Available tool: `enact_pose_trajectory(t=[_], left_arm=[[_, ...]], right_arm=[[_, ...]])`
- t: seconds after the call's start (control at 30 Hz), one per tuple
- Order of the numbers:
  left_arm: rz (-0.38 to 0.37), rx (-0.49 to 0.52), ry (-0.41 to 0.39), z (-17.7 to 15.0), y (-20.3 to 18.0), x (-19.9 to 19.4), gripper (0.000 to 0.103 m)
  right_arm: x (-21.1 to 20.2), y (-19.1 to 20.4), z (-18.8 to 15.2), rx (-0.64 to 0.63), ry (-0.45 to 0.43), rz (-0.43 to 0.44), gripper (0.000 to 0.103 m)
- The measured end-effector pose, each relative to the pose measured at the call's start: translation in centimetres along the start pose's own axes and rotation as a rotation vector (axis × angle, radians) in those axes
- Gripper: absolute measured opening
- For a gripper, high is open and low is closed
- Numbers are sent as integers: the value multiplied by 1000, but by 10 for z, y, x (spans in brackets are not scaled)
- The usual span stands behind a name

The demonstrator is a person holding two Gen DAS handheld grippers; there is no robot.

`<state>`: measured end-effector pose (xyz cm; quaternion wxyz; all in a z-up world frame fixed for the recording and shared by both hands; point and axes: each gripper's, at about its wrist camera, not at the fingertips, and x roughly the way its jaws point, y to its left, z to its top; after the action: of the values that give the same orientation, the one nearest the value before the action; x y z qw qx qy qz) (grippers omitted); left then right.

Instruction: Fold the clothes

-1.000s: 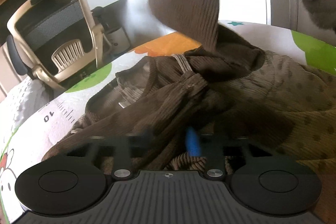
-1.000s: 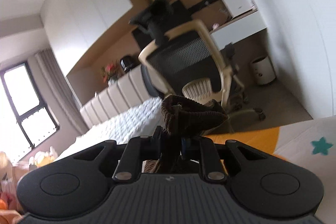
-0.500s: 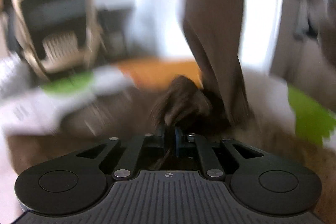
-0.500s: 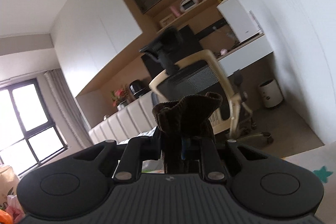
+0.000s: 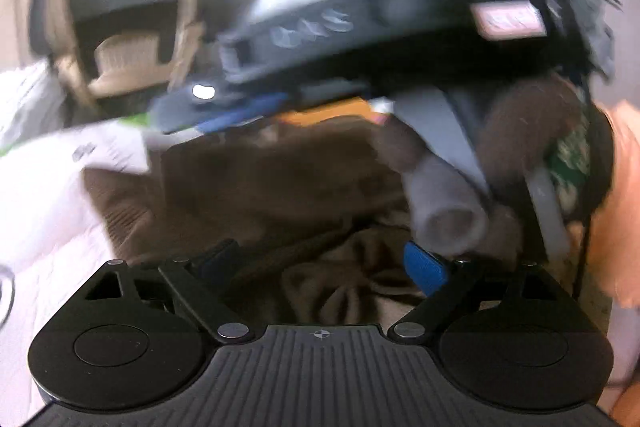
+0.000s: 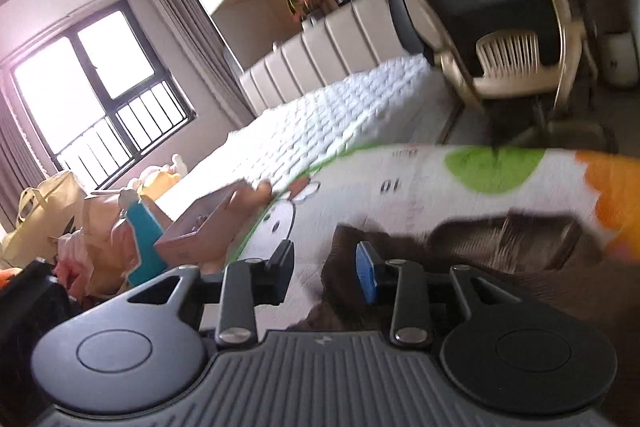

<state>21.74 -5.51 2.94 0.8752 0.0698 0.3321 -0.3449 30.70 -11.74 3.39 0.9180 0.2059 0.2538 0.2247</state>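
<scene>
A brown ribbed garment (image 5: 256, 187) lies bunched on a white mat with green and orange shapes (image 6: 500, 167). My left gripper (image 5: 324, 263) is open and empty, just above the crumpled cloth. My right gripper (image 6: 326, 267) is open too, low over the garment's left edge (image 6: 500, 239); cloth lies by its right finger but is not pinched. In the blurred left wrist view the right gripper's body (image 5: 360, 39) crosses overhead, with a gloved hand (image 5: 532, 131) on its handle.
A beige office chair (image 6: 500, 39) stands beyond the mat, and a white quilted bed (image 6: 340, 115) lies behind it. A cardboard box (image 6: 208, 223), bags and a teal bottle (image 6: 142, 243) sit at the left. A white bin (image 6: 622, 59) stands by the desk.
Both grippers have let go of the brown cloth and opened. The right gripper dropped from high in the air down to the mat; the left view swung and blurred.
</scene>
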Motion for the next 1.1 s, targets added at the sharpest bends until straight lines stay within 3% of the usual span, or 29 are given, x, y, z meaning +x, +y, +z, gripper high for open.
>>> enact_pose_trajectory(t=[0.03, 0.07, 0.1, 0.13, 0.2, 0.27, 0.33, 0.4, 0.43, 0.53, 0.57, 0.73, 0.83, 0.87, 0.9, 1.0, 1.03, 1.1], left_arm=[[10, -18, -9, 1, 4, -2, 93], [22, -34, -25, 3, 8, -4, 93], [33, -52, -44, 5, 12, -6, 93], [47, -84, -69, 8, 17, -8, 93], [83, -177, -117, 16, 30, -6, 93], [152, -261, -125, 23, 45, 7, 93], [250, -276, -123, 27, 52, 21, 88], [313, -241, -121, 26, 51, 33, 67], [318, -230, -106, 26, 51, 38, 62], [268, -210, -29, 29, 50, 52, 32], [276, -188, -31, 31, 50, 49, 13], [353, -152, -150, 53, 68, 6, 13], [377, -161, -78, 44, 84, 10, 20], [385, -164, -48, 36, 87, 14, 32], [393, -166, -22, 28, 90, 19, 42], [419, -161, -2, 9, 94, 20, 58], [419, -169, -6, 7, 96, 14, 61], [413, -194, -11, 8, 100, -1, 66]], right_arm=[[1, 0, -1, 8, 5, 5, 35], [-10, -1, 3, -3, -25, -1, 45], [-22, -1, 7, -15, -56, -8, 60], [-35, -3, 8, -37, -81, -51, 68], [-61, -7, 8, -80, -131, -140, 93], [-87, -11, 8, -124, -181, -229, 103], [-103, -23, 2, -125, -177, -329, 103], [-114, -39, -6, -74, -169, -391, 103], [-117, -47, -9, -47, -164, -410, 103], [-125, -64, -18, 4, -159, -466, 103], [-126, -67, -18, 11, -160, -487, 103], [-129, -68, -21, -39, -163, -559, 103], [-112, -63, -18, -81, -145, -566, 103], [-107, -62, -18, -84, -127, -549, 103], [-99, -62, -18, -87, -103, -532, 103], [-59, -63, -24, -144, 104, -588, 103], [-44, -66, -29, -180, 169, -651, 103], [-32, -70, -36, -215, 203, -687, 103]])
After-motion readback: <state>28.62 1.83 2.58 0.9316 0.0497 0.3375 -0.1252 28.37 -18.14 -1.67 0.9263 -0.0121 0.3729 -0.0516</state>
